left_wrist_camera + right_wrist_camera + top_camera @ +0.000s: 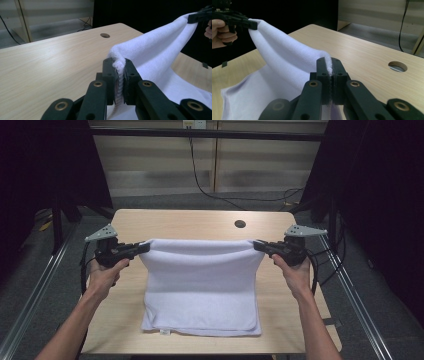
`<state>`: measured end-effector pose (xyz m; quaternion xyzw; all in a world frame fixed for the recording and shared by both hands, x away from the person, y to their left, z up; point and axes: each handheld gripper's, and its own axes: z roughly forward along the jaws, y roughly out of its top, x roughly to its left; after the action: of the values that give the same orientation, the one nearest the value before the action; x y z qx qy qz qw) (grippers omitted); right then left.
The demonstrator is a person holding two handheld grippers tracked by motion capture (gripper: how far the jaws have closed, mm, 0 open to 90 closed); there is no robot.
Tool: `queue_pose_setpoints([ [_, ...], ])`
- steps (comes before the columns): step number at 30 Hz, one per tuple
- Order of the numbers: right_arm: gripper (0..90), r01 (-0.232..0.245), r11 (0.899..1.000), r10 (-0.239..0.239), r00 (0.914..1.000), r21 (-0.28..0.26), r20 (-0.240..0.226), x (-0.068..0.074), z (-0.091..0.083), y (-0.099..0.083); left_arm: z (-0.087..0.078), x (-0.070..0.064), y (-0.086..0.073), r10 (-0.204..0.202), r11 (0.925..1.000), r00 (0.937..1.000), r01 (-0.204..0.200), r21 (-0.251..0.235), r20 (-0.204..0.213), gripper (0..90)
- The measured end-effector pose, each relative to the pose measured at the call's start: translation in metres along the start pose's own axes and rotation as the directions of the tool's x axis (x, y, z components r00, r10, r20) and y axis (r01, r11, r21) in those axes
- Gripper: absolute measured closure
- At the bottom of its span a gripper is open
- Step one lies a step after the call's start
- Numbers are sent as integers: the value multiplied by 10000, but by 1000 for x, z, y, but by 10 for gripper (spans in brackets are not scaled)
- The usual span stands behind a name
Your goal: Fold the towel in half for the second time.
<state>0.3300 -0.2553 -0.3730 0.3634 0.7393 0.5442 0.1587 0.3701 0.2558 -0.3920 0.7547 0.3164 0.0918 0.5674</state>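
White terry-cloth towel (200,290), rectangular: near folded edge lies flat on the pale wooden table (175,222), close to the person's side; far edge is lifted and stretched between both grippers. Left gripper (145,248), jaws clamped on the towel's left raised corner. Right gripper (257,245), jaws clamped on its right raised corner. Round cable hole (240,224) in the table beyond the towel, toward the right.

Black tool (145,248), brass screws, grey plate.
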Motion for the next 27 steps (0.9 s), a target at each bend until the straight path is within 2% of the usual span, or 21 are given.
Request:
queue_pose_setpoints([
  [3,873,129,9999,-130,9997,-58,-207,8,-6,-5,-7,-7,-9,-54,9998,9998,58,-191,204,827],
  [6,873,175,9998,-173,9989,29,-438,16,-12,-14,-12,-14,-21,-35,9999,9995,39,-124,320,826],
  [8,873,222,9996,-214,9985,166,-512,22,-16,-22,-17,-21,-31,-115,9998,9992,122,-181,372,826],
  [10,872,247,9996,-236,9976,165,-646,30,-22,-33,-20,-27,-40,19,10000,9989,-15,-84,462,826],
  [14,872,318,9990,-291,9962,325,-817,44,-31,-51,-29,-38,-58,-29,10000,9977,28,13,682,824],
  [16,871,254,9984,-209,9959,503,-878,50,-35,-64,-32,-43,-66,55,9998,9973,-68,170,735,822],
  [20,869,128,9967,-51,9955,808,-951,58,-39,-85,-35,-49,-82,-93,9992,9962,59,386,870,818],
  [22,869,13,9958,82,9946,915,-1038,62,-40,-96,-36,-52,-89,-51,9983,9960,-1,583,892,816],
  [25,866,-55,9891,206,9946,1470,-1016,66,-38,-111,-36,-56,-99,-32,9962,9955,-50,865,949,807],
  [27,864,-196,9863,370,9939,1640,-1039,68,-38,-121,-36,-59,-105,-71,9947,9942,-40,1026,1074,803],
])
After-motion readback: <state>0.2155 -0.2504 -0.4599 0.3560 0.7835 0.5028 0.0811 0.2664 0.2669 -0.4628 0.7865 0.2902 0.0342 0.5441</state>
